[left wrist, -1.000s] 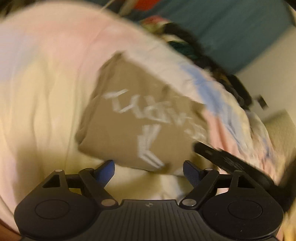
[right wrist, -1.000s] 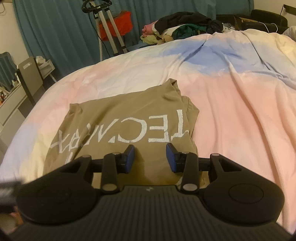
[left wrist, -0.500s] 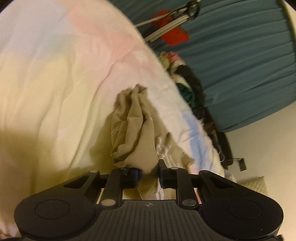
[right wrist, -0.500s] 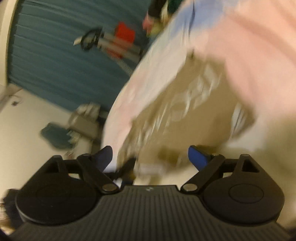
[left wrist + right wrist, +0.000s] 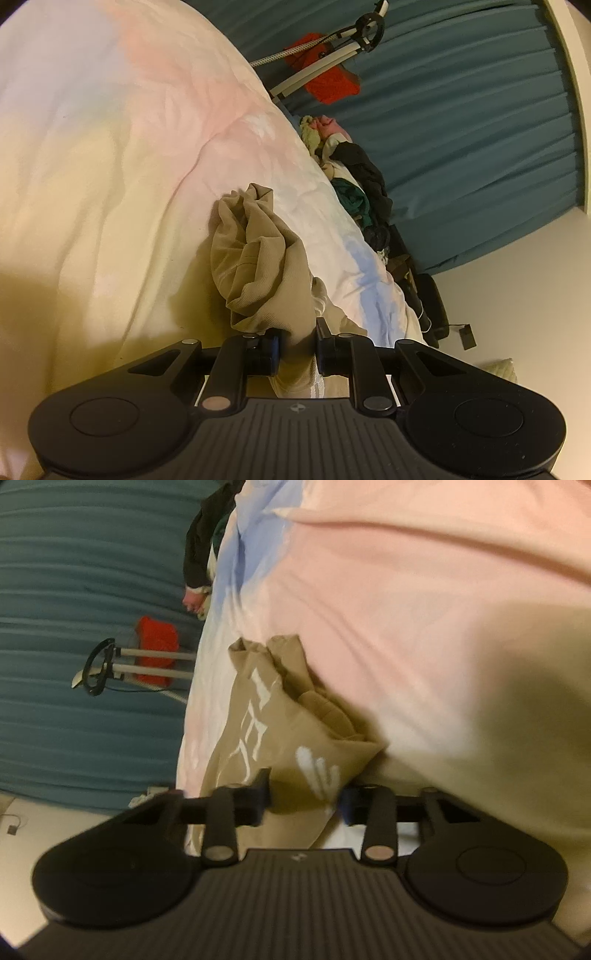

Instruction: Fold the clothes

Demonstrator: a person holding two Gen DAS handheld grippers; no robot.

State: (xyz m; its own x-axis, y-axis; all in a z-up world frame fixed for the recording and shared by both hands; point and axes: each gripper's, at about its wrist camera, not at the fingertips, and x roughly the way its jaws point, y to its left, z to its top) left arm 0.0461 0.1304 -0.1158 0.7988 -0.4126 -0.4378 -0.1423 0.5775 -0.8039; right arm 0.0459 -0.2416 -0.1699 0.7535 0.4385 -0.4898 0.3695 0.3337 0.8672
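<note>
A tan T-shirt [image 5: 258, 258] with white lettering lies bunched on the pastel bedspread [image 5: 110, 147]. My left gripper [image 5: 297, 350] is shut on a thick fold of the shirt, which hangs gathered ahead of the fingers. In the right wrist view the same shirt [image 5: 273, 731] is creased, its white print showing. My right gripper [image 5: 304, 797] has its fingers partly closed around the shirt's edge, cloth between the pads; the view is blurred and I cannot tell if they pinch it.
A pile of dark and coloured clothes [image 5: 354, 177] sits at the bed's far edge. A teal curtain [image 5: 461, 110] hangs behind, with a red object on a stand [image 5: 328, 74]. The bedspread [image 5: 424, 609] stretches wide on the right.
My left gripper closed on the shirt and lifted it into a bunch. My right gripper swung from wide open to narrowed around the shirt's edge. Both views tilted sideways.
</note>
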